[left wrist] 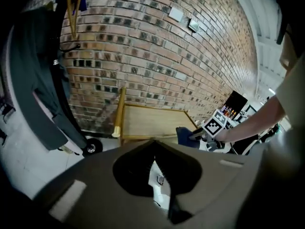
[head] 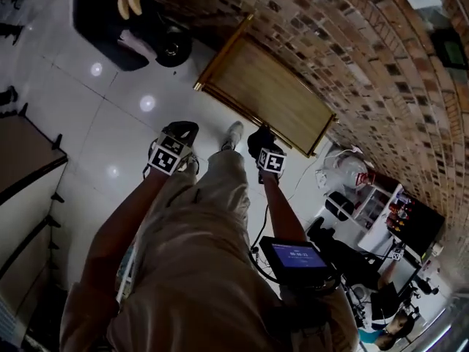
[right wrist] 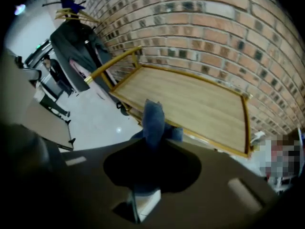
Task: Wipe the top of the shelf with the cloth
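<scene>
The shelf is a low wooden unit with a bare, raised-rim top (head: 265,94) against the brick wall; it also shows in the left gripper view (left wrist: 152,120) and the right gripper view (right wrist: 190,104). My right gripper (head: 261,139) is shut on a dark blue cloth (right wrist: 153,120), which sticks up out of the jaws just short of the shelf's near edge. From the left gripper view the cloth (left wrist: 184,136) hangs at the shelf's front right corner. My left gripper (head: 185,132) hangs beside it over the white floor, jaws together and holding nothing.
A wheeled rack with dark jackets (head: 117,17) stands left of the shelf. A dark table (head: 26,152) is at my left. Bags and boxes (head: 350,173) lie on the floor to the right of the shelf. A person (right wrist: 53,73) stands far off.
</scene>
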A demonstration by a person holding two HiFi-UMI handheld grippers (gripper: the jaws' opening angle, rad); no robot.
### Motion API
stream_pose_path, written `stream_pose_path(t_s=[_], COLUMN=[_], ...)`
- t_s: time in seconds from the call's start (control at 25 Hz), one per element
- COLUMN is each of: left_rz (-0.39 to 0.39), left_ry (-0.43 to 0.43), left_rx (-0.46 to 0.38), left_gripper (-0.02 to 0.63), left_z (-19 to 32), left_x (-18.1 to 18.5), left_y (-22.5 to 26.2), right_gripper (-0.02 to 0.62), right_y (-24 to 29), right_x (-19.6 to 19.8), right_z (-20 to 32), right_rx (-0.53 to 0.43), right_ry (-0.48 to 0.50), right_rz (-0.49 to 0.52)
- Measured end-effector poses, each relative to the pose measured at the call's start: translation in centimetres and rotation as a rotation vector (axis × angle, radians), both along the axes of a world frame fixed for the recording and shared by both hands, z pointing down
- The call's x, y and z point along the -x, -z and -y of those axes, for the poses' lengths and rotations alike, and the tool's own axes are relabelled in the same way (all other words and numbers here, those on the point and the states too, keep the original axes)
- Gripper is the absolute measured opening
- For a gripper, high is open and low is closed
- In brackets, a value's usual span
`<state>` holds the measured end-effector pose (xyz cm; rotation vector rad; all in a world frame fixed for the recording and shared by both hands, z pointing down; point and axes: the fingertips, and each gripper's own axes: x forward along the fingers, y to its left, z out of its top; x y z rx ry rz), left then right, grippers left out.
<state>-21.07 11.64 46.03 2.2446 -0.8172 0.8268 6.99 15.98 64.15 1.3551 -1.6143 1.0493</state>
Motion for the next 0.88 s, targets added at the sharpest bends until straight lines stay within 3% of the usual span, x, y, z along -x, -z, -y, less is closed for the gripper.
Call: stream_pose_path(t_s=[0.2,0.32,0.48,0.76,0.88], left_rz=[0.009,0.015,0.032,0.065,0.061], left_ry=[0.096,0.122,0.138,0.067,0.026], left_rx=[0.028,0.055,0.126,0.155,0.156], left_gripper=[-0.021,-0.021,-0.021,-0.021,-0.02], left_z=[-2.2,-4.2,-3.9,-2.4,-2.7], left_x=[4.4,7.4,8.0,6.7,5.8], left_y=[-2.8,-4.5,-6.8,-9.6,-9.7], right_gripper=[0.075,0.075,0.075,0.075,0.075], right_y=[-3.2,-6.6,-11.4,-19.2,-20.7], right_x=[8.6,15.1,20.1,24.3,25.5], right_z=[2.4,2.9,7.8,12.8,15.2], right_rx=[-0.012,-0.009,-0.053,-0.053,-0.095], right_ry=[0.245,0.318,0.338,0.155,0.164], right_rz=[-0.026,-0.006,0.013,-0.016,-0.064])
